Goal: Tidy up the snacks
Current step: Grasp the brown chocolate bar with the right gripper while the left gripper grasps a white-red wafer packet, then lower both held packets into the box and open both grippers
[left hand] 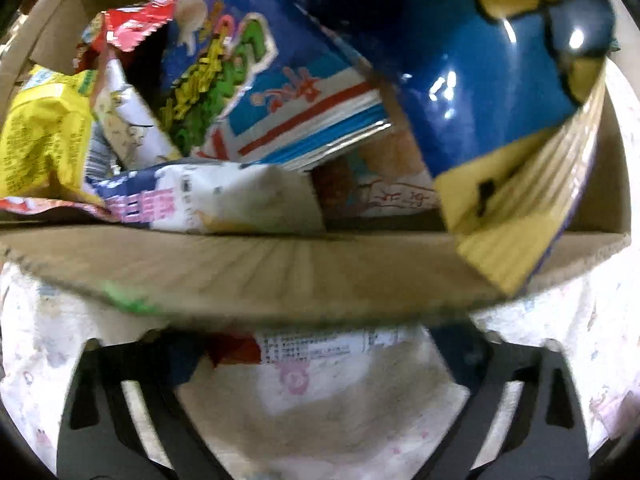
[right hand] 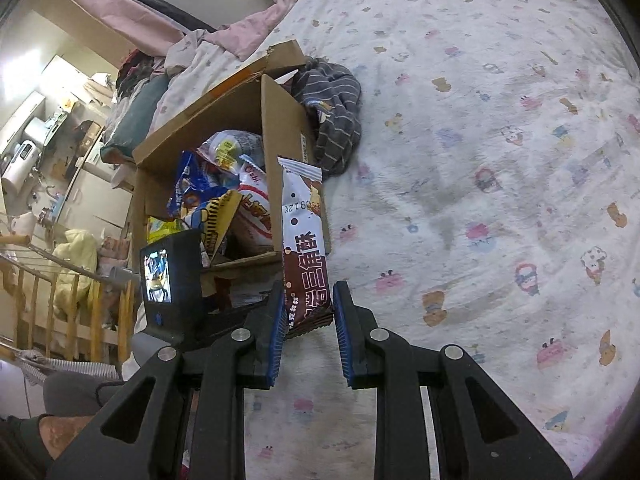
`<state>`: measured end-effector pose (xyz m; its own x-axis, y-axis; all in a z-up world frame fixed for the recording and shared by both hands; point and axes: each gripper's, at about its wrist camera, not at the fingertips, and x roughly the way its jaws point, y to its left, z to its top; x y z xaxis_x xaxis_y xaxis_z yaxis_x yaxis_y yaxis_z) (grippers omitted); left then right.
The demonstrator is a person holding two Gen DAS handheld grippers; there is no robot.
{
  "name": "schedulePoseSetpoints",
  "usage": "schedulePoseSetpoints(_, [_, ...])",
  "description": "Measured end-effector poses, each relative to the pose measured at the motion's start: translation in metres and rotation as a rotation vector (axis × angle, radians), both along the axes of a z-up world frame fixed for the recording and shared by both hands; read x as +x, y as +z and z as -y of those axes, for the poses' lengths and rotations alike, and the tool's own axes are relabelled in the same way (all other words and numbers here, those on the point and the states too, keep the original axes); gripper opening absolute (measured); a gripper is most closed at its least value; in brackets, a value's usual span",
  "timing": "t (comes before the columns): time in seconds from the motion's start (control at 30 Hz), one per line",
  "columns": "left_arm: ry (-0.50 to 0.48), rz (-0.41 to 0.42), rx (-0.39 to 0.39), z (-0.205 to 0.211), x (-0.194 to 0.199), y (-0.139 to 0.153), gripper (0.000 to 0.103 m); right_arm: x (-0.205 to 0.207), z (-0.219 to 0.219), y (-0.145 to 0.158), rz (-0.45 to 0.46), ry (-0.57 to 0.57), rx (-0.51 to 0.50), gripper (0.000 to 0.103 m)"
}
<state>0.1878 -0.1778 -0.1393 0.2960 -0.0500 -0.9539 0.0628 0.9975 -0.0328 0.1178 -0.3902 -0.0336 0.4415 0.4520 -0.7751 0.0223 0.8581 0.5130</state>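
Note:
A cardboard box (left hand: 280, 272) (right hand: 280, 108) full of snack packets sits on the bed. In the left wrist view it holds a big blue bag (left hand: 480, 80), a blue-white noodle pack (left hand: 260, 92), a yellow packet (left hand: 40, 140) and a white packet (left hand: 224, 200). My left gripper (left hand: 320, 360) is wide open just before the box's near wall; a printed wrapper (left hand: 320, 350) lies under the flap between its fingers, untouched. My right gripper (right hand: 308, 312) holds the end of a brown-and-white snack bar (right hand: 304, 240) upright beside the box's right wall.
A grey striped garment (right hand: 332, 120) lies behind the box. The patterned bedsheet (right hand: 500, 160) spreads to the right. Pink bedding (right hand: 240, 32) is heaped at the far end. A wooden rail (right hand: 60, 308) and room clutter are at left.

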Motion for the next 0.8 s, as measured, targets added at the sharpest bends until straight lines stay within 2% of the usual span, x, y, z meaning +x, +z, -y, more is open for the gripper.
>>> schedulePoseSetpoints(0.03, [-0.001,0.004,-0.007,-0.003,-0.004,0.001,0.079,0.000,-0.001,0.000,0.000,0.003,-0.002,0.024])
schedulePoseSetpoints(0.17, [-0.041,0.020,-0.010,-0.009,-0.019,0.007,0.068,0.000,-0.006,-0.002,-0.007,0.011,-0.010,0.024])
schedulePoseSetpoints(0.47, [-0.051,0.050,-0.034,-0.034,-0.057,0.032,0.068,-0.002,-0.011,0.001,0.010,0.016,-0.015,0.024])
schedulePoseSetpoints(0.6, [-0.051,0.082,-0.036,-0.050,-0.074,0.058,0.068,-0.006,-0.016,0.006,0.022,0.019,-0.015,0.024])
schedulePoseSetpoints(0.8, [-0.029,0.194,-0.042,-0.094,-0.096,0.108,0.068,-0.005,-0.031,0.020,0.067,0.038,-0.002,0.024])
